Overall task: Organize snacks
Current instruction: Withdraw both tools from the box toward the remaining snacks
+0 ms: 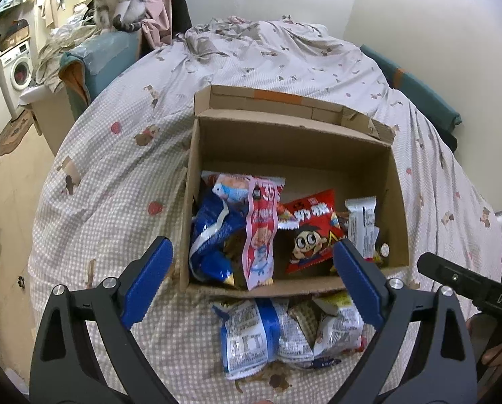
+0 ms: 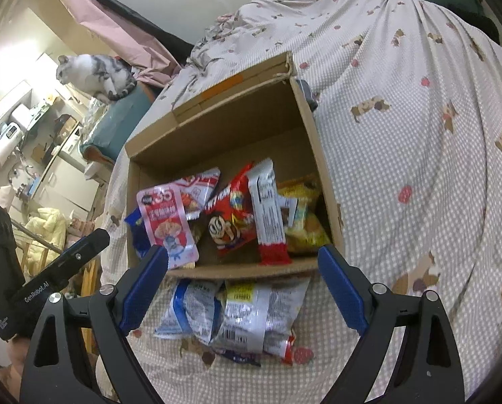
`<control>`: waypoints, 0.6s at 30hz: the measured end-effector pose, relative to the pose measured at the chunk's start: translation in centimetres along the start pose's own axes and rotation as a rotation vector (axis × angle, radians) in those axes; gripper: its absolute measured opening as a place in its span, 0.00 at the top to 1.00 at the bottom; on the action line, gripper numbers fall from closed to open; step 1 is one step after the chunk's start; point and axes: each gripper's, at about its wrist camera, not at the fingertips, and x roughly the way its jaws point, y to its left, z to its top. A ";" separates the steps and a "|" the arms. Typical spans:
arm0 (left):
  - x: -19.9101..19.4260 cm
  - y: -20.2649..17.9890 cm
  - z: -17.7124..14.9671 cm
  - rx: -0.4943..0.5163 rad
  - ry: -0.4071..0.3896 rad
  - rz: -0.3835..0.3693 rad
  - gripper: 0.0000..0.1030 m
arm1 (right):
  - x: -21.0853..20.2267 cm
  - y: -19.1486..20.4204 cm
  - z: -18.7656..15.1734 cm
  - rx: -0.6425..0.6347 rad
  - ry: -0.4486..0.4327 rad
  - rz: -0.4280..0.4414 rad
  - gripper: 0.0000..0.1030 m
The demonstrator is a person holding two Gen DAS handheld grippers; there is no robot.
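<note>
Cardboard box (image 1: pixel 362 168) sits open-topped on the checked bedspread (image 1: pixel 123 168), already holding a bunch of snacks: a pink pouch (image 1: pixel 261 229), a red cartoon packet (image 1: pixel 313 232), a white bar wrapper (image 1: pixel 362 225) and some blue bags at its left side. What's left outside is a small pile of silvery-white packets (image 1: pixel 284 333) lying on the bedspread, right up against the box's near wall.

So the bit that matters: that pile is just ahead of and below both grippers, between them and the box. In the left wrist view the left gripper (image 1: pixel 251 282) frames the pile almost dead centre, jaws spread wide, nothing between the blue pads. Same deal for the right gripper (image 2: pixel 242 286): jaws wide apart, empty, with the pile (image 2: pixel 230 320) sitting low in the gap. Neither one touches anything.

The pile runs roughly side to side, parallel to the box's near wall. Honestly can't say which hand is closer, they look about even. My guess is either one dips down onto a packet, then it's a short hop forward over the wall.
</note>
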 end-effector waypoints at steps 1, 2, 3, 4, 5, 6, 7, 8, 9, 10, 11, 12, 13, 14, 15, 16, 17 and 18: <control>-0.1 -0.1 -0.2 0.006 0.000 0.002 0.08 | -0.1 0.0 -0.2 0.001 0.003 0.000 0.10; -0.3 -0.2 -0.4 0.012 0.000 0.005 0.08 | -0.2 0.0 -0.5 0.002 0.007 0.000 0.10; -0.5 -0.2 -0.6 0.015 -0.001 0.007 0.08 | -0.3 0.1 -0.7 0.002 0.009 0.001 0.10; -0.6 -0.2 -0.8 0.017 -0.002 0.008 0.08 | -0.3 0.1 -0.9 0.002 0.012 0.000 0.10; -0.8 -0.2 -1.0 0.017 -0.002 0.010 0.08 | -0.4 0.1 -1.1 0.001 0.014 -0.001 0.10; -0.9 -0.1 -1.2 0.017 -0.002 0.011 0.08 | -0.4 0.1 -1.3 0.001 0.017 -0.002 0.10; -1.0 -0.1 -1.3 0.016 -0.001 0.013 0.08 | -0.5 0.2 -1.5 0.000 0.019 -0.004 0.10; -1.2 -0.1 -1.5 0.015 0.002 0.014 0.08 | -0.6 0.2 -1.7 0.000 0.021 -0.006 0.10; -1.3 0.0 -1.8 0.014 0.004 0.014 0.08 | -0.6 0.2 -1.9 0.001 0.023 -0.007 0.10; -1.3 0.0 -1.9 0.013 0.006 0.015 0.08 | -0.7 0.2 -2.0 0.003 0.025 -0.008 0.10; -1.5 0.0 -2.1 0.012 0.008 0.016 0.08 | -0.8 0.2 -2.2 0.006 0.028 -0.009 0.10; -1.6 0.0 -2.3 0.012 0.009 0.017 0.08 | -0.8 0.1 -2.4 0.010 0.030 -0.010 0.10; -1.6 0.0 -2.4 0.012 0.010 0.018 0.08 | -0.9 0.1 -2.6 0.015 0.033 -0.009 0.10; -1.7 0.1 -2.6 0.013 0.013 0.020 0.08 | -1.0 0.0 -2.8 0.019 0.036 -0.011 0.10; -1.8 0.1 -2.8 0.013 0.015 0.022 0.08 | -1.0 0.0 -3.0 0.021 0.038 -0.013 0.10; -1.9 0.1 -3.0 0.012 0.017 0.024 0.08 | -1.0 -0.1 -3.2 0.024 0.042 -0.015 0.10; -1.9 0.2 -3.1 0.012 0.019 0.026 0.08 | -1.0 -0.1 -3.4 0.027 0.047 -0.016 0.10; -2.0 0.2 -3.4 0.010 0.024 0.028 0.08 | -1.0 -0.1 -3.6 0.030 0.052 -0.017 0.10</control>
